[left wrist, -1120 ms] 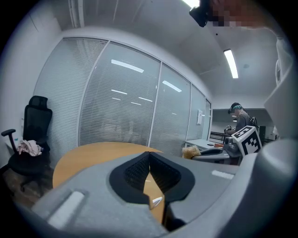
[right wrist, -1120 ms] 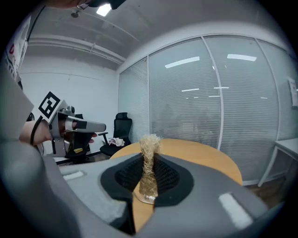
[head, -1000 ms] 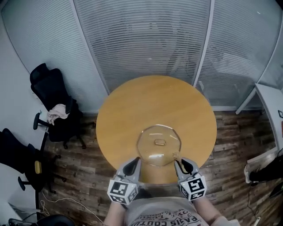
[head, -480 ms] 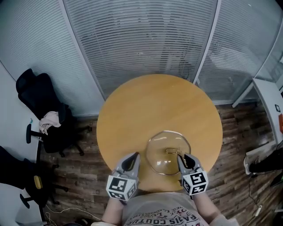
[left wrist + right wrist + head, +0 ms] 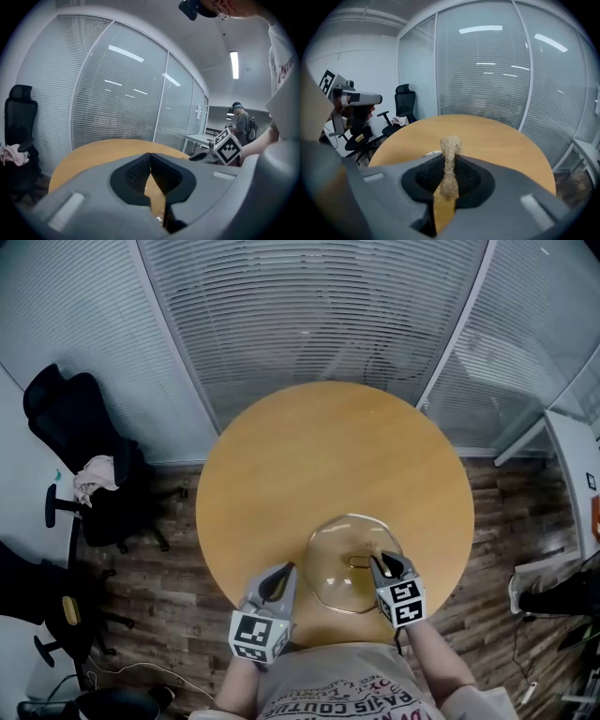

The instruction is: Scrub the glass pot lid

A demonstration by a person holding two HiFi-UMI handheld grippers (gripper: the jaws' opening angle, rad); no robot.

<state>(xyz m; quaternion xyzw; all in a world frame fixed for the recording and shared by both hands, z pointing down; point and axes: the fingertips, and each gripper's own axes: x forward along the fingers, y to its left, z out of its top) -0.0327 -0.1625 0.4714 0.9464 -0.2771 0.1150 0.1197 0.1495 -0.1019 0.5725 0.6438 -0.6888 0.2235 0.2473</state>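
The glass lid (image 5: 345, 542) is lying flat on the round table (image 5: 309, 456), close to the near edge and a little to the right of its middle. Compared with a second ago, it is now sitting further to the right on the table, and the two tools are no longer flanking it evenly.

The right hand-held gripper (image 5: 384, 562) has moved in over the lid's right side and is now pointing its tip near the small metal handle (image 5: 355, 562). It is clamping a tan, fibrous scrubber (image 5: 450, 154) tightly between its jaws, with the tuft sticking out past the tips.

The left hand-held gripper (image 5: 278, 576), which was at the lid's rim, is now hanging just off the lid's left edge, over the table's near edge. Its jaws are pressed together with nothing between them.

This suggests that scrubbing is about to begin. With nothing bracing it, the lid is likely to slide under the strokes.
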